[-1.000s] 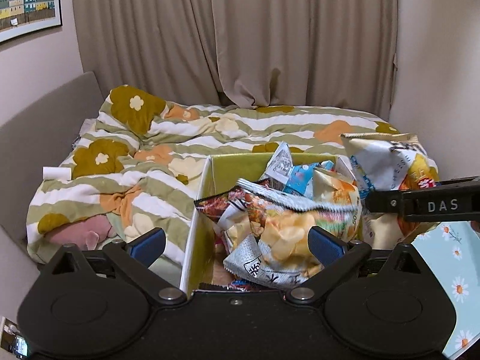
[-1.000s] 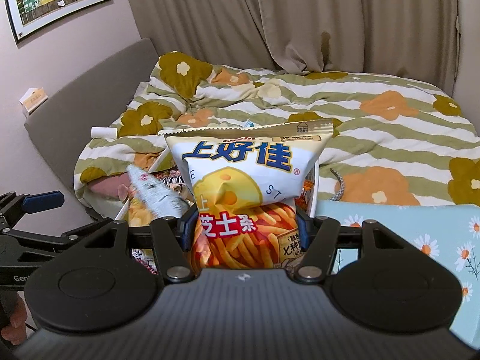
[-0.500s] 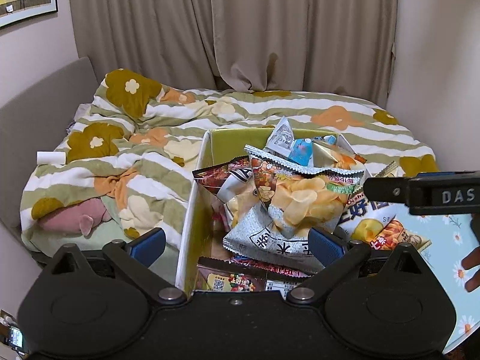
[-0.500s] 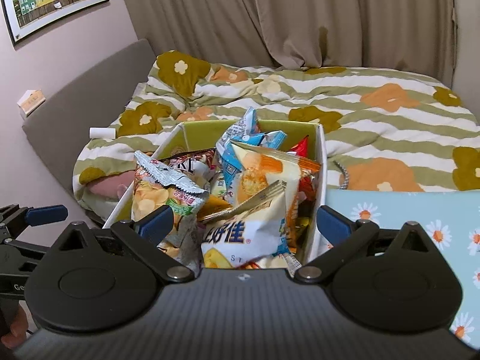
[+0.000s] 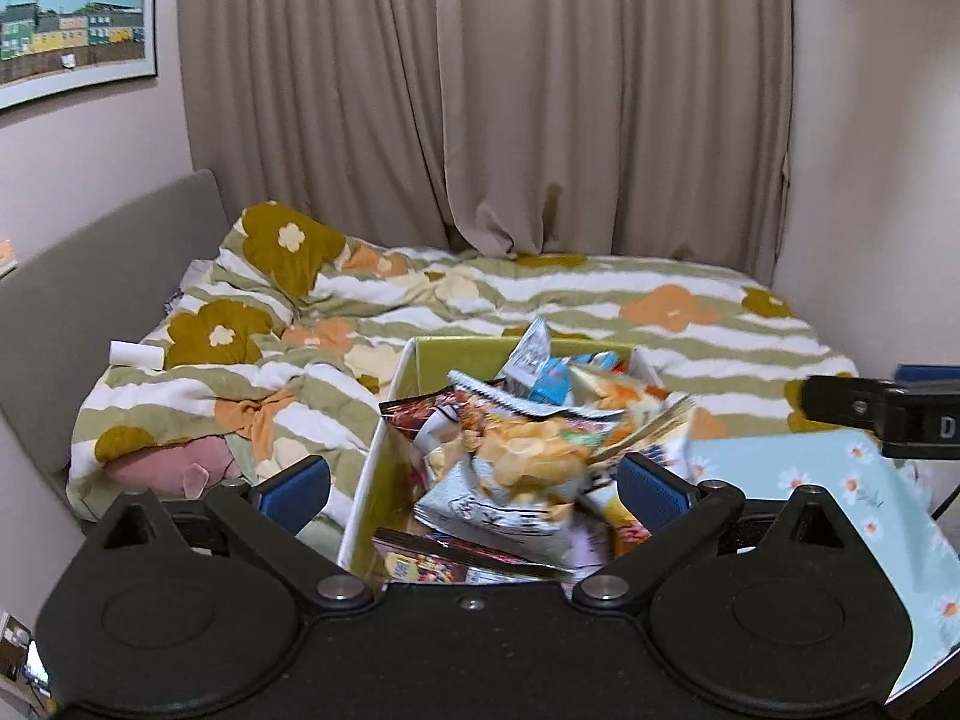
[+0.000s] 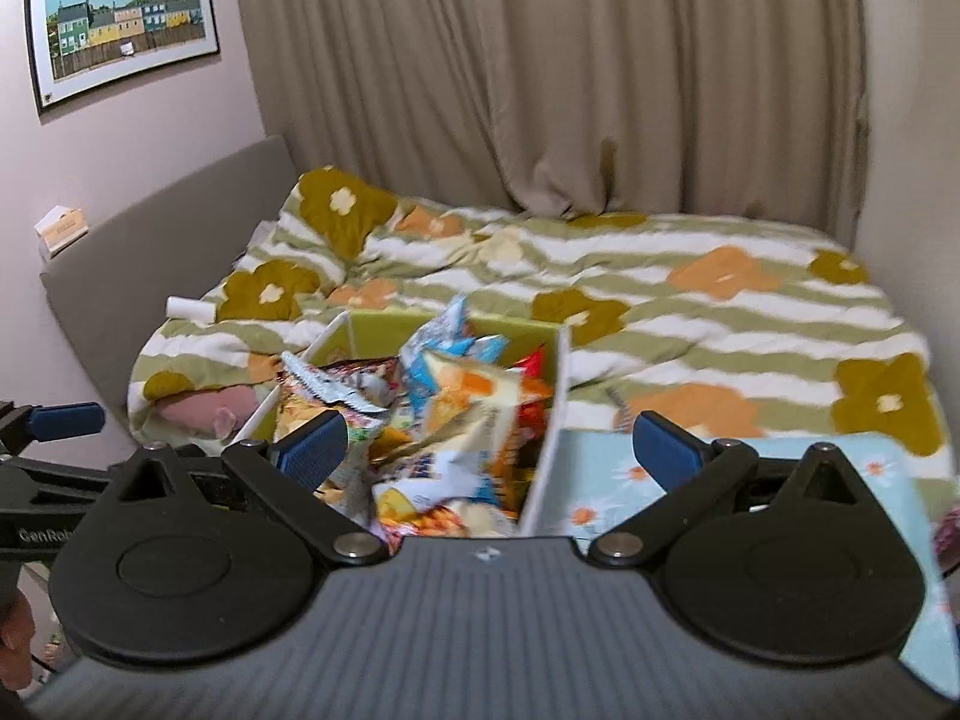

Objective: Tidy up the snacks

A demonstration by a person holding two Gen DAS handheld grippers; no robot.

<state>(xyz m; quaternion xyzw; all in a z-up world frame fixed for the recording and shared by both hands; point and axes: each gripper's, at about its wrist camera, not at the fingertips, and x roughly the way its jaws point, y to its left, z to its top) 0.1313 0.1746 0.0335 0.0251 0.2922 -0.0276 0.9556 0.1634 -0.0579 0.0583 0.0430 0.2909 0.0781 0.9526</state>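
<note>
A yellow-green cardboard box [image 5: 456, 354] [image 6: 384, 324] stands on the bed, stuffed with several snack bags. A chip bag [image 5: 528, 450] lies on top of the pile, and a white cheese-snack bag [image 6: 438, 474] rests among the others. My left gripper [image 5: 474, 483] is open above the near end of the box, with nothing between its blue pads. My right gripper [image 6: 489, 444] is open too, wide, back from the box's right wall and empty. The right gripper's arm [image 5: 870, 408] shows at the right edge of the left wrist view.
A flowered striped quilt [image 5: 600, 306] covers the bed. A light blue daisy-print surface [image 6: 750, 468] lies right of the box. A pink plush [image 5: 174, 462] and a white roll [image 5: 135, 354] sit at the left. Grey headboard [image 6: 150, 246], curtains and walls enclose the bed.
The right gripper opened and let go of the cheese-snack bag, which now lies in the box. Both grippers drew back and upward, so the box looks smaller and lower.
</note>
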